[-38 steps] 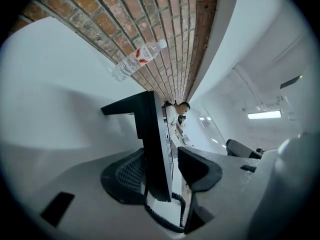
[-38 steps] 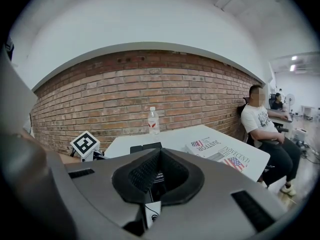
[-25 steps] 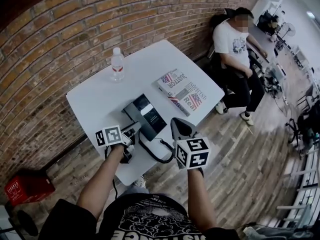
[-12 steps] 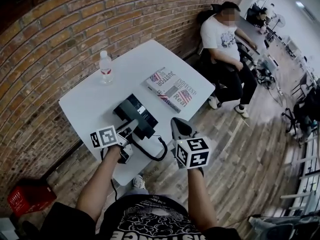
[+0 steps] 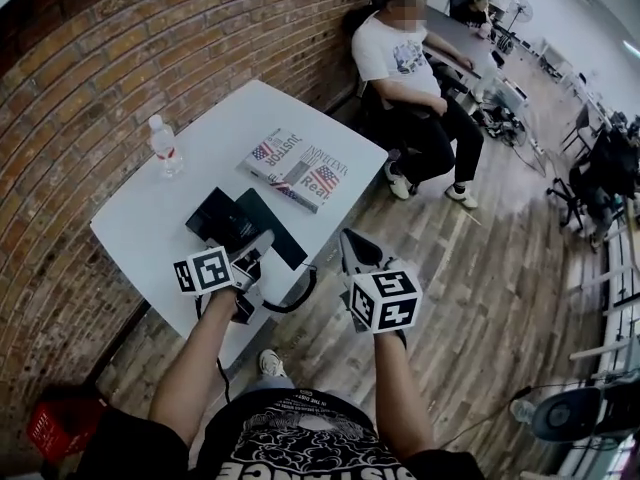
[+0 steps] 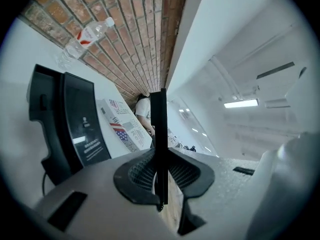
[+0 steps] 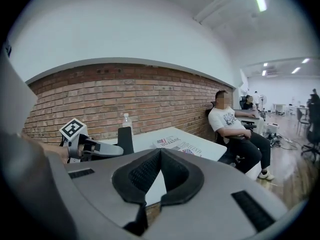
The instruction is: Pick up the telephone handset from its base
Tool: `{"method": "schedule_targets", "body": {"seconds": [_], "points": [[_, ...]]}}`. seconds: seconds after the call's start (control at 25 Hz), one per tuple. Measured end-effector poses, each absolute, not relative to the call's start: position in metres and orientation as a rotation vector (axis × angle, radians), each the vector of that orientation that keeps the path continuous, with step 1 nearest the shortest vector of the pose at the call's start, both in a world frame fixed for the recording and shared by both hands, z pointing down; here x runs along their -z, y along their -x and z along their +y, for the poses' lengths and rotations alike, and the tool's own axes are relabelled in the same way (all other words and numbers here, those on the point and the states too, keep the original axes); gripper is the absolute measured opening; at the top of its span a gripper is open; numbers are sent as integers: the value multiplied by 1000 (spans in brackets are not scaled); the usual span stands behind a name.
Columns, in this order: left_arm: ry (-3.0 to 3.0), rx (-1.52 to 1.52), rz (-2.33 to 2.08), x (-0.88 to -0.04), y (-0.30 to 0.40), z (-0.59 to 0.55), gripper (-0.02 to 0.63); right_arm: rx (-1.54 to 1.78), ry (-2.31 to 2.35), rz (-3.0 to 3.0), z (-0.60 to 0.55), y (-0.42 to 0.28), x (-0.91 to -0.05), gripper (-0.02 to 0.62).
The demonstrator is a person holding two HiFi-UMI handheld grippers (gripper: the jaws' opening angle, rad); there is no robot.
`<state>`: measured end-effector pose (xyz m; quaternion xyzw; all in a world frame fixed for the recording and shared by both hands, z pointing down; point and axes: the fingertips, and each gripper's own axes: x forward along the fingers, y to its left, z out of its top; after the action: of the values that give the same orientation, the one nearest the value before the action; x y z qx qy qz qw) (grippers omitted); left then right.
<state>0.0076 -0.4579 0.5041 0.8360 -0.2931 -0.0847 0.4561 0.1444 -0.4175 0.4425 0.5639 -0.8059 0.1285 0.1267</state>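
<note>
The black telephone base lies on the white table near its front edge. My left gripper is shut on the flat black handset, which is held just above and in front of the base. A curly cord hangs from it. In the left gripper view the handset shows edge-on, pinched between the pads, with the base at the left. My right gripper hovers off the table's edge, shut with nothing in it. From there the handset stands upright.
A water bottle stands by the brick wall and a newspaper lies on the table's far side. A person sits on a chair beyond the table. A red crate sits on the wooden floor at the lower left.
My left gripper has lifted the handset up off the base and drawn it toward me. Both hands have shifted, and the table now sits further left in the head view.
</note>
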Motion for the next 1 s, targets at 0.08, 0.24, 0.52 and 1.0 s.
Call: {"method": "schedule_targets", "body": {"seconds": [0.08, 0.24, 0.52, 1.0], "points": [[-2092, 193, -713, -497, -23, -452, 71, -375, -1662, -2338, -409, -159, -441, 0], [-2134, 183, -693, -483, -52, -439, 71, -367, -1704, -2326, -391, -189, -437, 0], [-2192, 169, -704, -465, -88, -409, 71, -349, -1754, -2325, -354, -234, -426, 0], [-2306, 141, -757, -438, -136, -333, 71, -310, -1784, -2348, -277, -281, -415, 0]]}}
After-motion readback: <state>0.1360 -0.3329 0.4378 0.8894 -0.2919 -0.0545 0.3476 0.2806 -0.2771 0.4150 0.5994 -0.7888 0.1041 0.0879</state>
